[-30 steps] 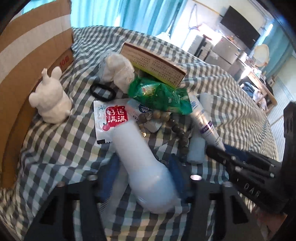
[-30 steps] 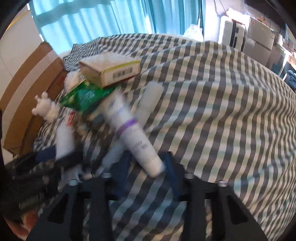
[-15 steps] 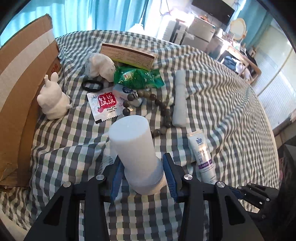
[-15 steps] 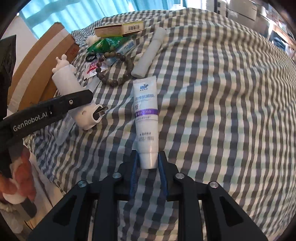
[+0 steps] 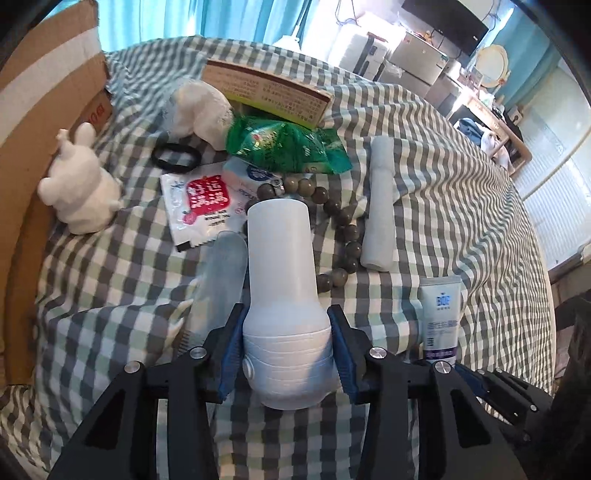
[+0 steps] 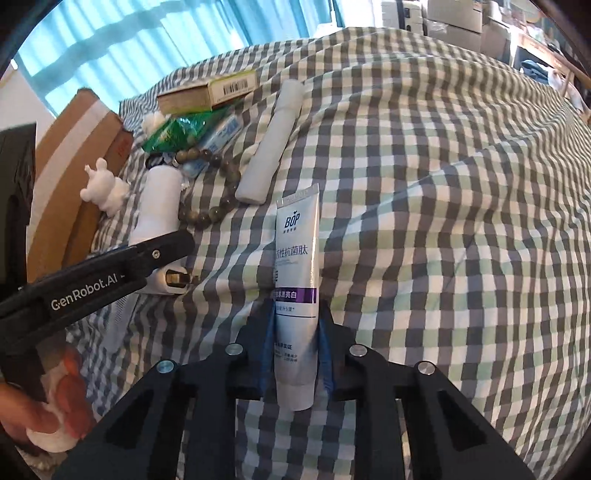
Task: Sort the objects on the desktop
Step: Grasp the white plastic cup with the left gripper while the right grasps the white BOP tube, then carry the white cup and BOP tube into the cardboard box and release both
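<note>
1. Midway through the sort, my left gripper (image 5: 286, 349) clamped the white plastic spray bottle (image 5: 282, 295) at its wide neck end, the bottle pointing toward the pile.
2. My right gripper (image 6: 295, 334) was closing its jaws around the white-and-purple toothpaste tube (image 6: 297, 266), which lay flat on the green-and-grey checked cloth (image 6: 443, 221).
3. Left untouched, I judged: the white plaster rabbit figurine (image 5: 79, 194), green foil snack packet (image 5: 286, 147), brown bead bracelet (image 5: 341, 225) and tan cardboard box (image 5: 266, 92), all clustered beyond.

place: home room | cues: teal curtains (image 5: 155, 18), round mirror (image 5: 491, 66) (on desk), wall tv (image 5: 443, 16)
</note>
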Demonstrator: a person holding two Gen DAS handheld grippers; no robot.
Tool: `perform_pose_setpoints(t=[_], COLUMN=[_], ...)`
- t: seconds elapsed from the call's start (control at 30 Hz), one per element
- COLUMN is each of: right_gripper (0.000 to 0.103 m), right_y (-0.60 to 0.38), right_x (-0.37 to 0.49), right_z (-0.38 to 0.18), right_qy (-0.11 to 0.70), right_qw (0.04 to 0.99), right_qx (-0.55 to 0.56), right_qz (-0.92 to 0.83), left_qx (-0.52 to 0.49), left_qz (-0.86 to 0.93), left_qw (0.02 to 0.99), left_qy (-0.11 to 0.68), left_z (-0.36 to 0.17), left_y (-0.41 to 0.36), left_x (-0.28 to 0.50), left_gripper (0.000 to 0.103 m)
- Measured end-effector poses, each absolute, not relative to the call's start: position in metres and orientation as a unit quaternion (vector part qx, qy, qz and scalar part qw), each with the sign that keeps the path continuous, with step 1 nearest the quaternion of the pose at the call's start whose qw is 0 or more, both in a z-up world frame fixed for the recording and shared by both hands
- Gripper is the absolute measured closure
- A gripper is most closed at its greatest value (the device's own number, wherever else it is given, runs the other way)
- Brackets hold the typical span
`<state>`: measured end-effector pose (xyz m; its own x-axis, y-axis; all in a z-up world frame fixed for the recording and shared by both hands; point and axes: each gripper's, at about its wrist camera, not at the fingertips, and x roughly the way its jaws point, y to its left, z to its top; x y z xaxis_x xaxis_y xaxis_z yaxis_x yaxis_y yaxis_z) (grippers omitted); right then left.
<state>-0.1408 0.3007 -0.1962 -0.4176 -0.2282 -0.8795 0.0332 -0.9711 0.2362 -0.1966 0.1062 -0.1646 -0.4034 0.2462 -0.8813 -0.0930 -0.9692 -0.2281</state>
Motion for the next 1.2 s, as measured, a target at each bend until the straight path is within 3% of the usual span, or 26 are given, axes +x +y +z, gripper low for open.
perform_pose_setpoints(t=[0.5,1.2], right_gripper=[0.082,0.082], right_y=[0.290,0.261], right_x=[-0.102,-0.032], right_z=[-0.139,-0.035], right_qy=[-0.118,-0.127], right_qw=[0.084,0.106], right_qx=[0.487,0.413], right_qz=[-0.861,-0.896], left_qx=[-0.465,-0.366], left_qz=[0.875,0.923], left_qw=[0.132,0.112], left_qy=[-0.025,-0.047], left_z=[-0.090,0.022], left_y=[0.098,0.056], left_x=[-0.129,-0.071], left_gripper=[0.058,0.058])
